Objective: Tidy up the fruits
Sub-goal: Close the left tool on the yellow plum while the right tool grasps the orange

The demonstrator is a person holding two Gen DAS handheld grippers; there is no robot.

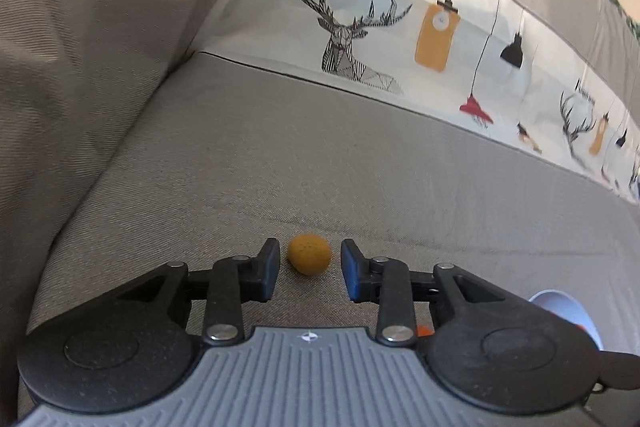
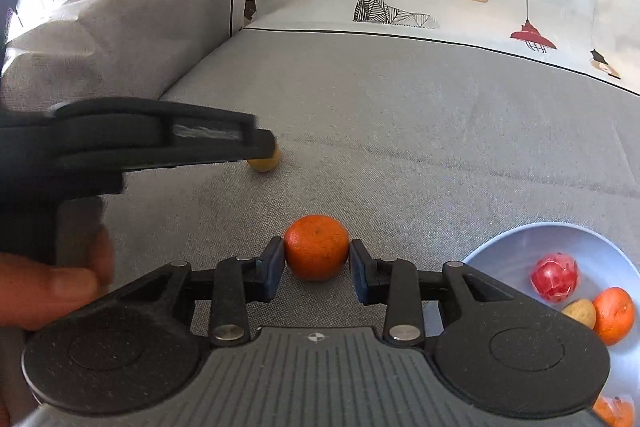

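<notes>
Bowl (image 2: 500, 247) at near right already holds a red fruit (image 2: 554, 277), an orange and a small tan one. Two left on the sofa seat (image 2: 400, 115). Right gripper (image 2: 316, 259) is clamped on the orange (image 2: 316, 251), not lifted yet. Left gripper (image 1: 309, 263) is spread around the small yellow fruit (image 1: 309, 253), pads clear of it.

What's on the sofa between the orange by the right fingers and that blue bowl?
Nothing: only bare grey sofa fabric separates the orange from the blue bowl, plain in the right wrist view.
</notes>
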